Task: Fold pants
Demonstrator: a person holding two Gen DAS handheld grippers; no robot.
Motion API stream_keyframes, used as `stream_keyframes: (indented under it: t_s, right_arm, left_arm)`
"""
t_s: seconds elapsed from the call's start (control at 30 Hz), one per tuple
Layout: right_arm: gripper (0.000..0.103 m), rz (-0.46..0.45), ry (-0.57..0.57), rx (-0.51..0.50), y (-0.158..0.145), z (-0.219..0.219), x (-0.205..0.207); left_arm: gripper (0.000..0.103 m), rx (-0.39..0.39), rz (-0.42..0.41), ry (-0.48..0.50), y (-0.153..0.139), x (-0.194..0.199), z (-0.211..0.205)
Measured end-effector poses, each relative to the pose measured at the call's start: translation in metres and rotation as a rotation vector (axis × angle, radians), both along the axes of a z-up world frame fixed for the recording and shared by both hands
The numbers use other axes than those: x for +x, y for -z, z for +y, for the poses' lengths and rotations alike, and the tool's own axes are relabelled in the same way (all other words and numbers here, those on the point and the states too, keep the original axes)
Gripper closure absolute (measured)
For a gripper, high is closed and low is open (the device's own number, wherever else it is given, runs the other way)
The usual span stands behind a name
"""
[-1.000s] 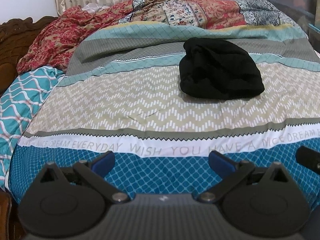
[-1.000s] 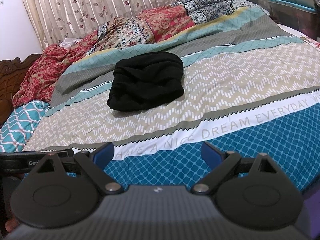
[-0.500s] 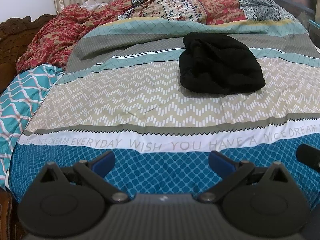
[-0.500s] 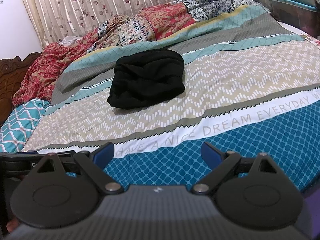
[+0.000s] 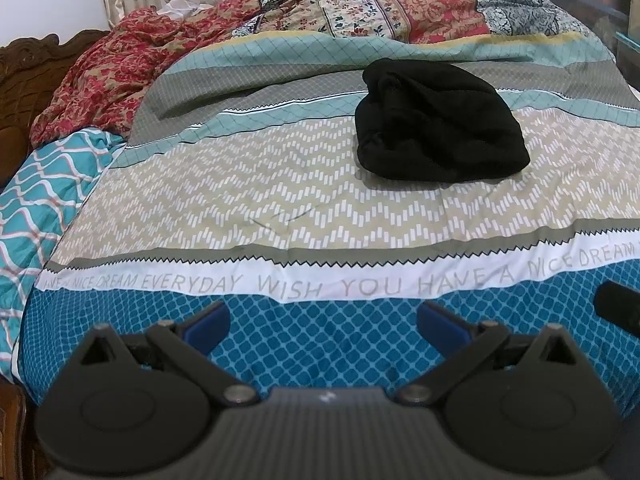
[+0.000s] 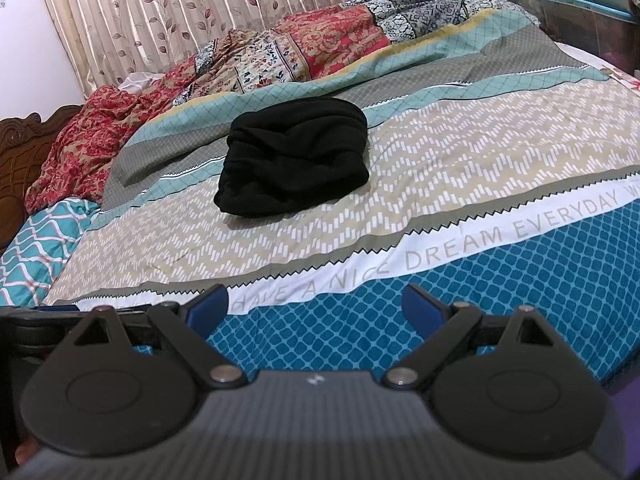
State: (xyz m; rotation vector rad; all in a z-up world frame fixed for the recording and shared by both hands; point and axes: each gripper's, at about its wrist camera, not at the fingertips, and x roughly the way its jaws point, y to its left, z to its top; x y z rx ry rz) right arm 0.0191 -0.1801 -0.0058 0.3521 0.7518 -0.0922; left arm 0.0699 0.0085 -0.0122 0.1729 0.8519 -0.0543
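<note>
1. Up the bed (image 5: 280,200), well ahead of both grippers, the black pants (image 5: 436,128) sit bunched in a lump.
2. Left gripper (image 5: 323,324) and right gripper (image 6: 316,306): fingers wide open, holding nothing.
3. Pants lie right of the left gripper, slightly left of the right; no clear long axis, neither looks nearer.

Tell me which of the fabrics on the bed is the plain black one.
The bunched pants in the middle of the bedspread: solid black, no pattern. The red floral blanket and teal wavy one at the left are printed.
</note>
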Motion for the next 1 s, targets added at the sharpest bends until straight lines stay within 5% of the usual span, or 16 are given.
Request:
stream_keyframes:
  t_s: [1.0]
  right_arm:
    - [0.008,-0.001,-0.002,0.001,0.0001,-0.0009,-0.0016]
  left_arm:
    - [0.0,0.004,0.002,0.0,0.002,-0.0002,-0.0014]
